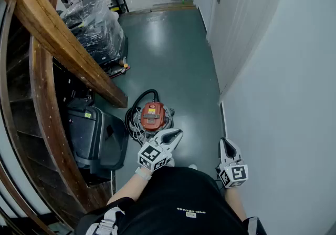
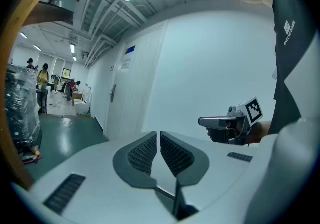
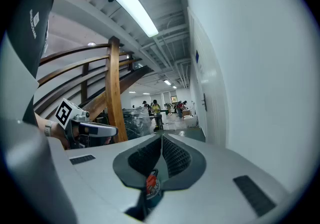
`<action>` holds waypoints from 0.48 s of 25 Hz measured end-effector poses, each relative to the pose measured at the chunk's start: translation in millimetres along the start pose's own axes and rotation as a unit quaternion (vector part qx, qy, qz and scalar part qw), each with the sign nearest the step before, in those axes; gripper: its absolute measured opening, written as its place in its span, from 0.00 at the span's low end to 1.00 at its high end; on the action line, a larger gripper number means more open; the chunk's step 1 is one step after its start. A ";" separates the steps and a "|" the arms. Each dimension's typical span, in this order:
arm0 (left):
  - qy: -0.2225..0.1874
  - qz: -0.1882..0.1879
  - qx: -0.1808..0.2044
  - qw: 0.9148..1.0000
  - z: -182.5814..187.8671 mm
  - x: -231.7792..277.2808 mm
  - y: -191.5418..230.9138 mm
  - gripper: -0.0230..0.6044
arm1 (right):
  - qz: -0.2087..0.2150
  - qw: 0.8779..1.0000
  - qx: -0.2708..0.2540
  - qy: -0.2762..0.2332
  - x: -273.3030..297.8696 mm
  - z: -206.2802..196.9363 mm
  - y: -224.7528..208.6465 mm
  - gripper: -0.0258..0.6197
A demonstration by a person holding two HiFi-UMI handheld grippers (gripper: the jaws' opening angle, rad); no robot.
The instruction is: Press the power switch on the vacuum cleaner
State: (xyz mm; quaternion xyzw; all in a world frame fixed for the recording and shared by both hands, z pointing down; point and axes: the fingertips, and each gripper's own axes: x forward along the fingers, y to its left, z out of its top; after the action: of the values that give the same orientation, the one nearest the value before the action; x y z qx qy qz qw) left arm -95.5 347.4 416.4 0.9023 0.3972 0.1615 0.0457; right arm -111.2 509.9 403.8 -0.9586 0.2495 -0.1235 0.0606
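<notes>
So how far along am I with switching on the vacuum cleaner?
Nothing looks done yet. The vacuum cleaner sits on the floor, untouched. The left gripper and right gripper are held away from it, jaws shut and empty. Left to do: reach down and switch it on.

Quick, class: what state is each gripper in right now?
Left gripper: shut, jaws together, holding nothing.
Right gripper: shut, jaws together, holding nothing.

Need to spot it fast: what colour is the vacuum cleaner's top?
Orange-red; the vacuum cleaner shows best in the head view.
</notes>
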 end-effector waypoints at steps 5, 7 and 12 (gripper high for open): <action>-0.002 -0.011 0.019 1.000 12.0 2.1 -7.4 0.06 | -0.004 1.000 0.005 -0.005 -6.7 2.4 1.2 0.08; -0.004 -0.014 0.020 1.000 13.9 3.9 -10.4 0.06 | -0.005 1.000 0.003 -0.003 -7.7 0.4 0.1 0.08; -0.001 -0.013 0.021 1.000 12.2 7.7 -18.1 0.06 | -0.001 1.000 0.006 -0.005 -12.1 0.4 -4.1 0.08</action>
State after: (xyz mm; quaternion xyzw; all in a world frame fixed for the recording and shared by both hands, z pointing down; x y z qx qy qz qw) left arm -99.4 365.9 403.0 0.8978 0.4124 0.1515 0.0290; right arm -119.4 519.4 401.6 -0.9590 0.2477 -0.1202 0.0672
